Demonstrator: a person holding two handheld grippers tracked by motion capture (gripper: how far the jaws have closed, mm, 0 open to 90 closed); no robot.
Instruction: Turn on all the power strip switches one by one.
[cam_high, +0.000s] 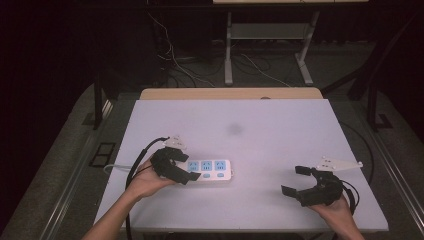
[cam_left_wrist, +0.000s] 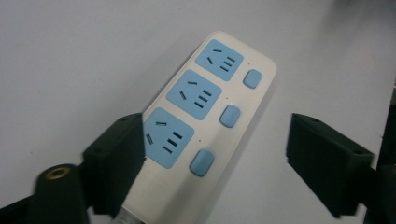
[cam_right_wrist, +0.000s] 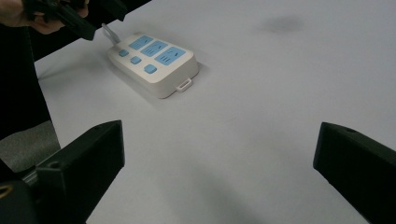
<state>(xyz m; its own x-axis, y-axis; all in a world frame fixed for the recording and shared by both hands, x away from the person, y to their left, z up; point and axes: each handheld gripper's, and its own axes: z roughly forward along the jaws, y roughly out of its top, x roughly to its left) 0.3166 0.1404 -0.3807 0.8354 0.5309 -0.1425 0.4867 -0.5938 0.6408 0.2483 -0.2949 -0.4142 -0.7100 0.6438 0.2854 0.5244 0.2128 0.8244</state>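
- Power strip (cam_high: 210, 170): flat on the table (cam_high: 280, 125), left of centre, toward the near edge; three blue sockets face up, a row of blue buttons beside them.
- Left gripper (cam_high: 181, 166): at the strip's cord end. Strip end sits between the jaws; one jaw against its long side, the other well clear of the button side. Jaws partly open, no grip.
- Right gripper (cam_high: 295, 181): near the table's near right corner, well apart from the strip, jaws wide, nothing between them.

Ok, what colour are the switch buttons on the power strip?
Light blue, matching the socket faces, on the cream-white power strip. The left gripper view shows the buttons best.
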